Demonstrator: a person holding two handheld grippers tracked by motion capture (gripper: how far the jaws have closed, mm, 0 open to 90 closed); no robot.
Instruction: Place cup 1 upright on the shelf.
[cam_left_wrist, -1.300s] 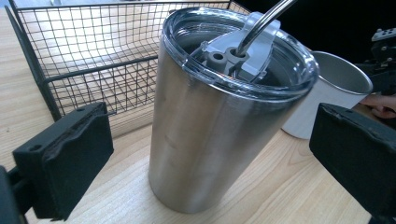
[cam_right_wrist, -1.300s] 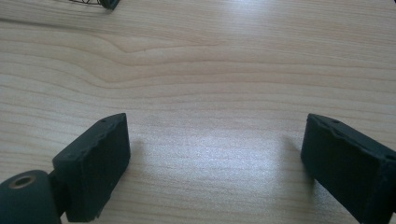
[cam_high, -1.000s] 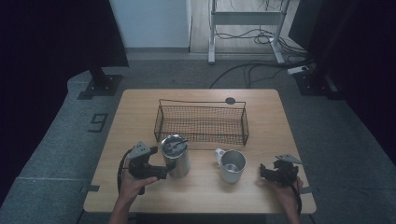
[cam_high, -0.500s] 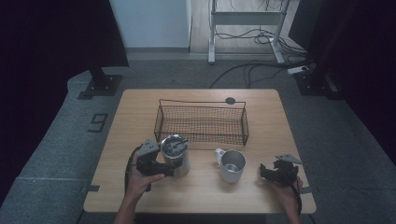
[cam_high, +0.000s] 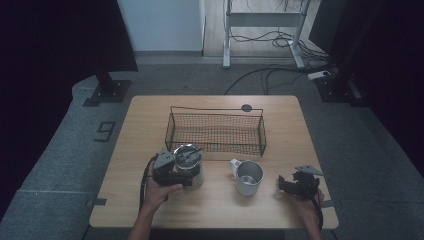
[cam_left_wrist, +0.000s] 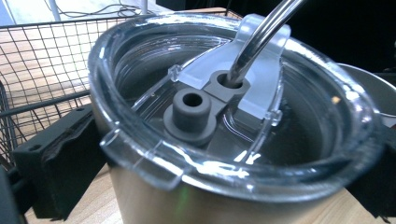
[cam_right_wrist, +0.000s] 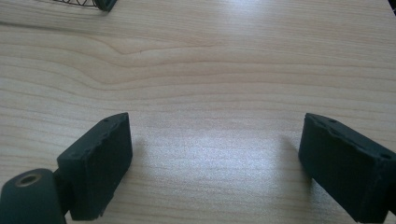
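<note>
A steel tumbler (cam_high: 190, 162) with a clear lid and a metal straw (cam_left_wrist: 261, 32) stands on the table near the front left. My left gripper (cam_high: 186, 176) reaches in from the left and straddles it. In the left gripper view the black pads (cam_left_wrist: 56, 163) sit on either side of the tumbler (cam_left_wrist: 233, 116), close to its wall, and I see no squeeze. A steel mug (cam_high: 248, 176) with a handle stands to the right. Further right, my right gripper (cam_high: 286, 184) rests low on the wood. Its jaws (cam_right_wrist: 215, 158) stand apart with bare table between them.
A black wire basket (cam_high: 215, 114) stands empty just behind the tumbler and mug. A small dark disc (cam_high: 246, 107) lies near the far edge of the wooden table (cam_high: 145, 125). Grey floor and cables surround the table.
My left gripper has slid rightward and slightly down, and the tumbler now sits between its jaws. The right gripper, mug and basket have stayed put.
</note>
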